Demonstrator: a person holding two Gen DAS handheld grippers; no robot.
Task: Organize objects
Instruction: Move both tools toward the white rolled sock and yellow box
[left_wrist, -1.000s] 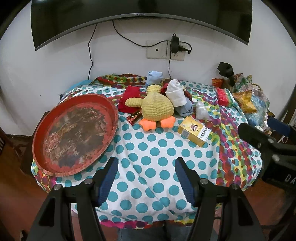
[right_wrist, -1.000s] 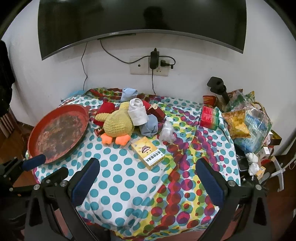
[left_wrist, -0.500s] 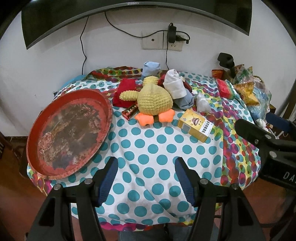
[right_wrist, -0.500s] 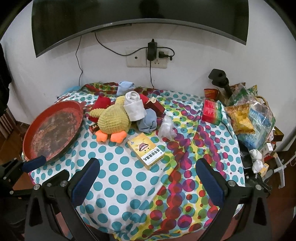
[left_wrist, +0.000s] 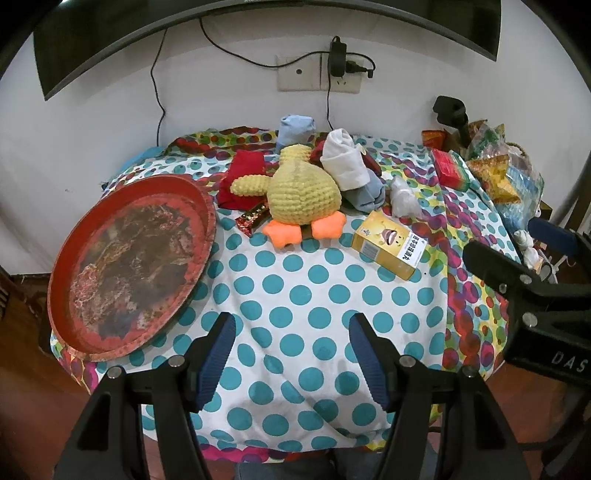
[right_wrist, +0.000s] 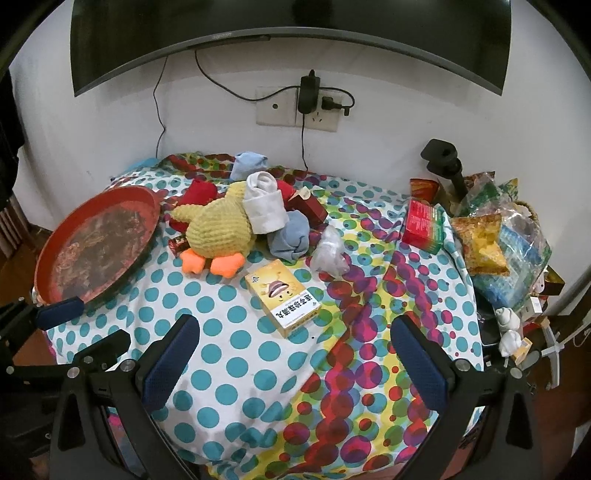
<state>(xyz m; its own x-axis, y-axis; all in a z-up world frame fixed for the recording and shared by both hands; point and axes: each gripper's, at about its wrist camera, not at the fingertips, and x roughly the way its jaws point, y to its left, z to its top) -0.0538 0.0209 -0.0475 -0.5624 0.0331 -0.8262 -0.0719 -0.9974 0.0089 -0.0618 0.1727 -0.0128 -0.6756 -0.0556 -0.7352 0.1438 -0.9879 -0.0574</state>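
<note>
Both claws hover over the near edge of a round table draped in a white cloth with teal polka dots (left_wrist: 295, 288), each released and holding nothing: the left gripper (left_wrist: 291, 358) with its blue ribbed pads moderately apart, the right gripper (right_wrist: 295, 365) spread wider. A yellow cardboard box with a cartoon face and black Chinese characters on a white end panel (right_wrist: 284, 295) lies flat near the table's middle. Just behind it a yellow knitted duck toy with orange feet (left_wrist: 301, 192) lies among rolled white (left_wrist: 345, 162), blue and red socks. A round red worn tray (left_wrist: 129, 266) sits at the left edge. The letters "DAS" show on the right gripper's body in the left wrist view.
</note>
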